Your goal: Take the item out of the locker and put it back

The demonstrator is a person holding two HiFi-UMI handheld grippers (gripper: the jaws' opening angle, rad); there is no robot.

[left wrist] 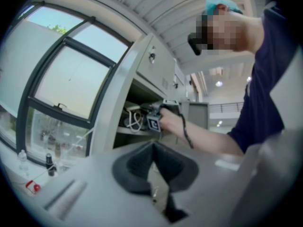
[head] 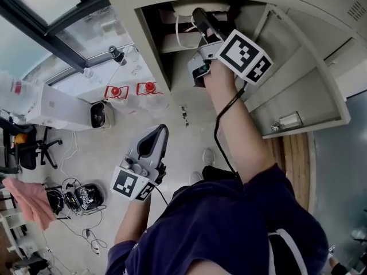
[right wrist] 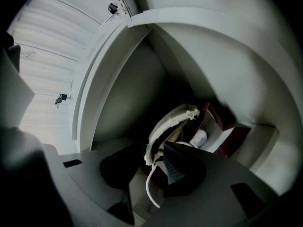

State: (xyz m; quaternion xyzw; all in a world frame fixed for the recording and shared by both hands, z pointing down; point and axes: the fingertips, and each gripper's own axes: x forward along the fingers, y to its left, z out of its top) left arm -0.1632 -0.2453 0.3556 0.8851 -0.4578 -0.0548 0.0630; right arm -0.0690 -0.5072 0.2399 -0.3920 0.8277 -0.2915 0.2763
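Observation:
My right gripper reaches into the open locker, above its shelf. In the right gripper view its jaws stand apart, so it is open. Between them lies a white, frayed-edged bag-like item, and its white cord hangs through the gap. Neither pad visibly presses on it. A red-and-white box sits behind the item, deep in the locker. White cord loops show on the shelf. My left gripper hangs low over the floor, away from the locker. Its jaws meet at the tips with nothing between them.
The locker door stands swung open at the right. More closed lockers sit above. On the floor below are a white box, two red-marked objects, an office chair, tangled cables and a pink cloth.

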